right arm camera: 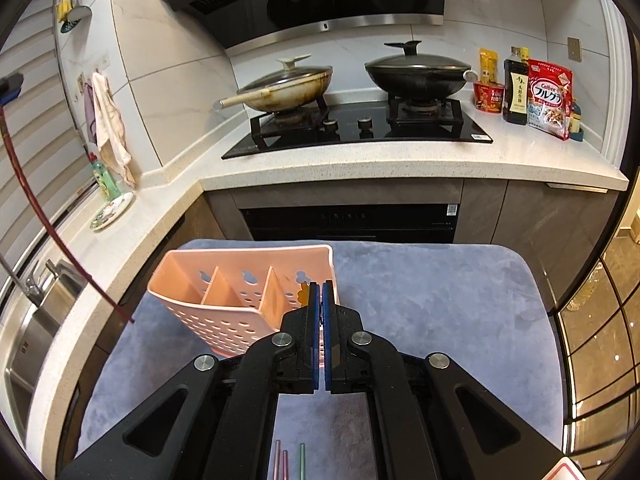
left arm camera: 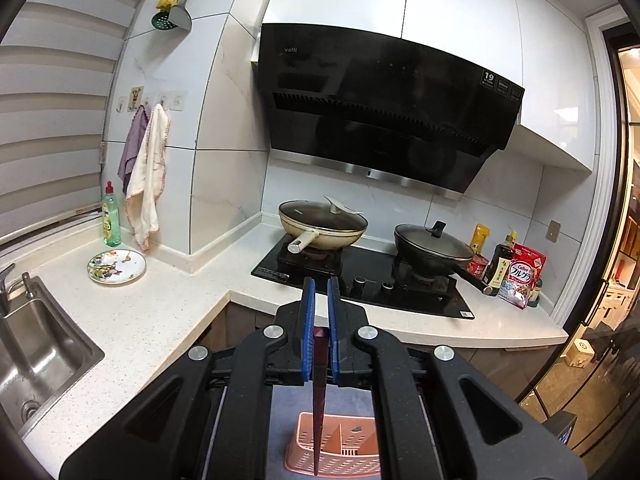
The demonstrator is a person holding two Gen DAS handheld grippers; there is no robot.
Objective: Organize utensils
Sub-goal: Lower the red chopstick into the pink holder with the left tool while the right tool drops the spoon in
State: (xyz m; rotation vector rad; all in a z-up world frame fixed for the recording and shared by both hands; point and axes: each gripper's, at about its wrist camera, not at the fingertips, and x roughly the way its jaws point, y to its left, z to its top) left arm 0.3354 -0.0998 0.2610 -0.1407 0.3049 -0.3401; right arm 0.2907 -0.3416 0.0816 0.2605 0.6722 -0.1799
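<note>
My left gripper point(left arm camera: 321, 292) is shut on a dark red chopstick point(left arm camera: 320, 392) that hangs down from its blue pads, its tip above the pink perforated utensil holder point(left arm camera: 344, 452). In the right wrist view the same chopstick point(right arm camera: 52, 232) curves down at the left, its tip left of the holder point(right arm camera: 240, 284), which has three compartments and stands on a blue-grey mat point(right arm camera: 432, 304). My right gripper point(right arm camera: 321, 286) is shut on the holder's right front rim. Three thin sticks, two pink and one green point(right arm camera: 302, 460), lie on the mat below it.
A white counter point(left arm camera: 168, 304) wraps the corner, with a steel sink point(left arm camera: 36, 356) at left, a patterned plate point(left arm camera: 117, 267) and a green soap bottle point(left arm camera: 110, 220). Two lidded woks sit on the black hob point(right arm camera: 360, 128). Bottles and a cereal bag point(right arm camera: 549, 100) stand at right.
</note>
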